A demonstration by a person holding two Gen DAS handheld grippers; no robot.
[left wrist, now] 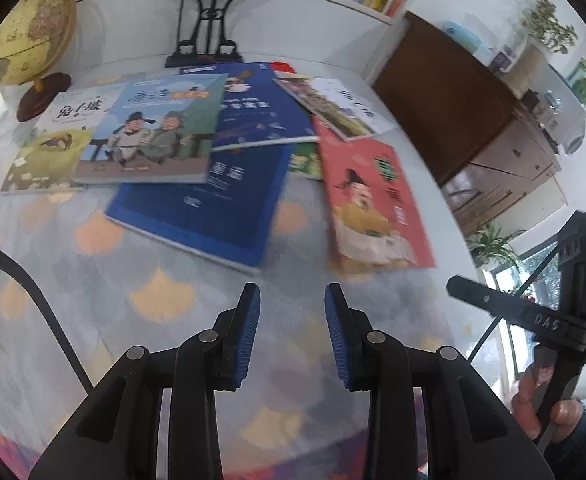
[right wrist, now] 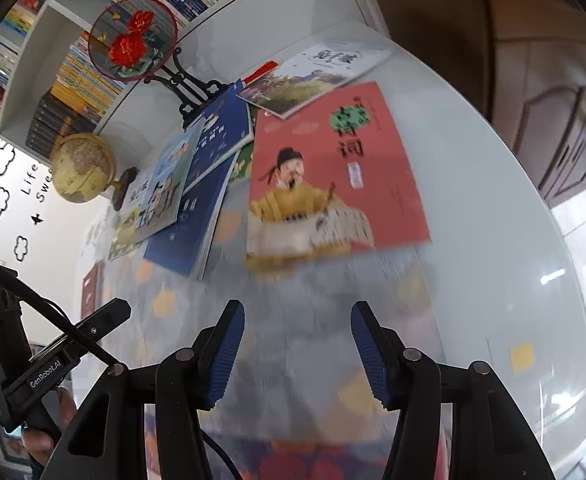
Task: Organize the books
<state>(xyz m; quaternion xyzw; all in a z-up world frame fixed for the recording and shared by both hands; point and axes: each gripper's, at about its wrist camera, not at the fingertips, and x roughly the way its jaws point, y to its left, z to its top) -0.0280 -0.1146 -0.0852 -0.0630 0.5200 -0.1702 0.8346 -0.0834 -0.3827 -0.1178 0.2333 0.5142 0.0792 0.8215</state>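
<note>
Two hand-held black plastic tongs, the left tongs (left wrist: 292, 334) and the right tongs (right wrist: 297, 354), each have ribbed blue pads (left wrist: 249, 336) and round silver pivot screws. White lettering marks their handles. Black cables trail from both. A dark sleeve (left wrist: 581, 436) covers one wrist.

Globe (left wrist: 29, 36), fan on stand (right wrist: 133, 38), wooden cabinet (left wrist: 473, 128), potted plant (left wrist: 549, 28).

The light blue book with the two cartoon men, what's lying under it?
The light blue book lies across a white and green book and two dark blue books. Their covered parts are hidden, and so is anything else under it.
</note>
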